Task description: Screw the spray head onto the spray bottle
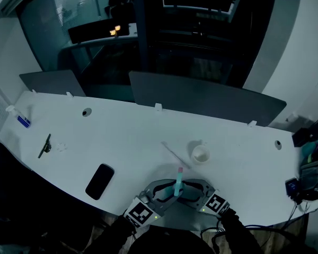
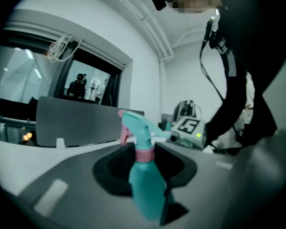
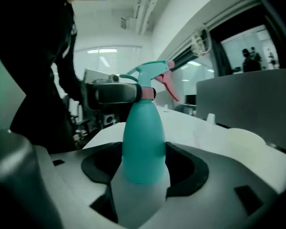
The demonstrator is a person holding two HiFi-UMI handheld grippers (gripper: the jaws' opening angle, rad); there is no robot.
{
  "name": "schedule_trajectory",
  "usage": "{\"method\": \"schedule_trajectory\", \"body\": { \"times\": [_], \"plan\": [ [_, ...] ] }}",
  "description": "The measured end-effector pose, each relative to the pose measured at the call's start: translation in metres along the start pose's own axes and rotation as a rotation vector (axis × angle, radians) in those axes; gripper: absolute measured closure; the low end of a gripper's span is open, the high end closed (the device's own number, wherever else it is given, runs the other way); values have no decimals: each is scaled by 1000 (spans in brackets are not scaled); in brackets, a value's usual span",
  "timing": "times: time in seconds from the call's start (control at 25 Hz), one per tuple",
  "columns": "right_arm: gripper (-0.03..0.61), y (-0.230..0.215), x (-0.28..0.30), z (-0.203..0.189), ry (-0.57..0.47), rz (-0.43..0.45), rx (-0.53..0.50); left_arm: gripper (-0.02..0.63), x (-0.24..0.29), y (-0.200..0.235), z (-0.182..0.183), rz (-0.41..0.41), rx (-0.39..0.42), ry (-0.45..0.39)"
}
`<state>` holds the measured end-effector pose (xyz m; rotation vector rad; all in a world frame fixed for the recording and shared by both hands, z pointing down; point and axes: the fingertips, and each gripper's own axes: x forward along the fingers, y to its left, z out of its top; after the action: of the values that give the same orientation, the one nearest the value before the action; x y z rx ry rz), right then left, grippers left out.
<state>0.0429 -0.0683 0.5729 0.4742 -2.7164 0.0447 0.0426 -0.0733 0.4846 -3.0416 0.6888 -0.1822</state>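
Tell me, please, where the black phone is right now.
In the head view, the black phone lies flat on the white table near its front edge, left of the left gripper.

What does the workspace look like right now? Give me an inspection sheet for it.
Surface: white table, no spills seen.
Job's things: teal spray bottle held upright near the front edge, spray head sitting on its neck; tightness cannot be told.
Clutter: white cup, thin stick, dark phone, black tool, small bottle at the far left.
Grippers: left hand-held gripper closed on the spray head's pink collar; right hand-held gripper closed on the spray bottle's body.
Cables: cable tangle at the table's right end.
Surroundings: grey partition panels, dark glass behind.
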Motion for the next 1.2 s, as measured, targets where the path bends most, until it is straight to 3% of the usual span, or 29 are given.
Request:
{"method": "schedule_trajectory", "body": {
  "times": [0.08,0.16,0.24,0.36,0.68,0.96,1.2],
  "plan": [
    [284,4,2,3,61,149,-51,482,-3,-4,1,-97,16,26],
    [282,3,5,7,96,183,-29,482,-3,-1,2,-115,25,47],
    [282,2,2,9,75,112,59,482,-1,0,4,-77,31,39],
    [282,3,-13,17,-37,-58,204,482,-2,-2,5,-8,13,0],
    [282,1,6,12,-21,-406,225,482,-2,5,0,80,-6,-12],
    [282,1,7,19,-100,-401,186,480,-3,11,7,182,-75,-98],
    [282,1,10,18,-116,-396,206,482,-4,10,9,215,-39,-97]
  ]
}}
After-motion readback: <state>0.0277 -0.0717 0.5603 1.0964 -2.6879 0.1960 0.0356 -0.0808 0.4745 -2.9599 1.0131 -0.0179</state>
